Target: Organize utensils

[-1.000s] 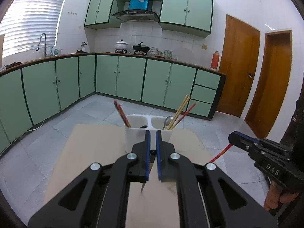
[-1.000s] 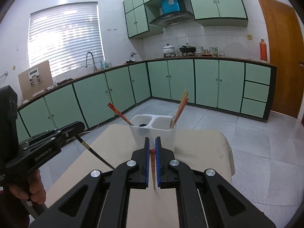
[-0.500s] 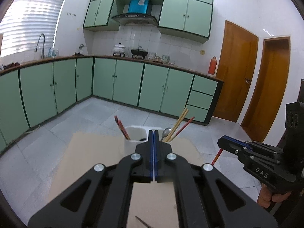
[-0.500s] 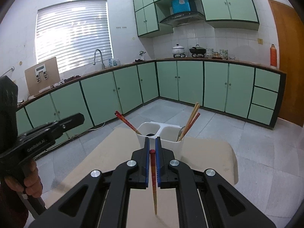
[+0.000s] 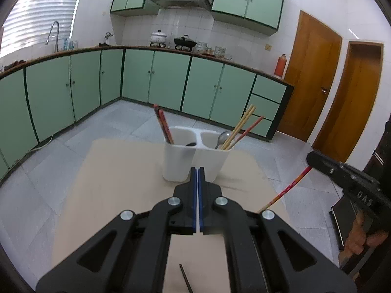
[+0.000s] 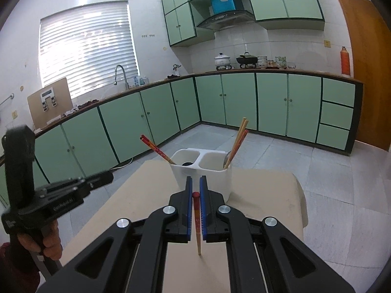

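A white two-compartment utensil holder (image 5: 195, 158) stands at the far end of the tan table (image 5: 117, 171); it also shows in the right wrist view (image 6: 202, 171). Red chopsticks (image 5: 163, 127) lean in its left compartment; wooden chopsticks (image 5: 240, 127), a red one and a spoon (image 5: 222, 138) are in the right. My left gripper (image 5: 197, 171) is shut with nothing seen between its pads; a dark stick (image 5: 185, 278) lies below it. My right gripper (image 6: 196, 183) is shut on a red chopstick (image 6: 197, 222) that hangs tip-down above the table.
Green kitchen cabinets (image 5: 156, 83) run along the far walls, and wooden doors (image 5: 310, 78) stand at the right. The right gripper (image 5: 342, 178) with its chopstick shows at the right of the left wrist view. The left gripper (image 6: 61, 195) shows at left in the right wrist view.
My left gripper has let go of the dark stick, which now lies on the table, and has shut fully. My right gripper has risen a little with the red chopstick.
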The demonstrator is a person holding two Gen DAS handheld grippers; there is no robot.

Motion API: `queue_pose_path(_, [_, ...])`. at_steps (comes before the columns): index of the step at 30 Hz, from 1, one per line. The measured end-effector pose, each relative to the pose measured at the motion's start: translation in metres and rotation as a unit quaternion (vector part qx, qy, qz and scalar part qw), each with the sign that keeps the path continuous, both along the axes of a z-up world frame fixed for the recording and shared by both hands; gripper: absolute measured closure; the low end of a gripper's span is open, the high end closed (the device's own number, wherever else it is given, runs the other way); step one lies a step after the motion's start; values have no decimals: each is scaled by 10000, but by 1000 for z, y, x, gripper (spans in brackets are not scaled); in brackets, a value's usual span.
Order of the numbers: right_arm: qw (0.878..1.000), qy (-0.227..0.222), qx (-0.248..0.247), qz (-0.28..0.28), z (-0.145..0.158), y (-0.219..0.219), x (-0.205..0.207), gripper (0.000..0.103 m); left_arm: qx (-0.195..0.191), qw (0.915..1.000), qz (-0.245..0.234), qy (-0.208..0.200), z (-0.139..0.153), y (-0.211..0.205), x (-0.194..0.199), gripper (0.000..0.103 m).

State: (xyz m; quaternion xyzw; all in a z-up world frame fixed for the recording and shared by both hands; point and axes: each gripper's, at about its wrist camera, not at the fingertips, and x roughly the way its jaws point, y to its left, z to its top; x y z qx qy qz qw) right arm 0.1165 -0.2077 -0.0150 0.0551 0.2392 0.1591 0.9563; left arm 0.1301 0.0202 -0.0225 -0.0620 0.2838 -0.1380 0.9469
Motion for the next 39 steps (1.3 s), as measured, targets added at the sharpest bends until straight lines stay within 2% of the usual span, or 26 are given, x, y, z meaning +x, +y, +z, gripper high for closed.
queue_pose_path(14, [9998, -145, -150, 49, 14, 3, 20, 97, 223, 9997, 105, 32, -5, -4, 11, 98])
queue_pose_path(20, [9999, -87, -126, 78, 10, 3, 23, 97, 247, 9996, 68, -105, 4, -10, 16, 98])
queue_pose_path(25, [9996, -166, -209, 135, 20, 5, 32, 97, 251, 9996, 48, -112, 6, -15, 19, 98])
queue_pose_path(32, [9987, -407, -175, 236, 49, 4, 48, 97, 259, 9995, 139, -145, 14, -9, 32, 98])
queue_pose_path(39, [9966, -728, -214, 314, 89, 8, 75, 97, 361, 9986, 187, -349, 41, -12, 62, 98])
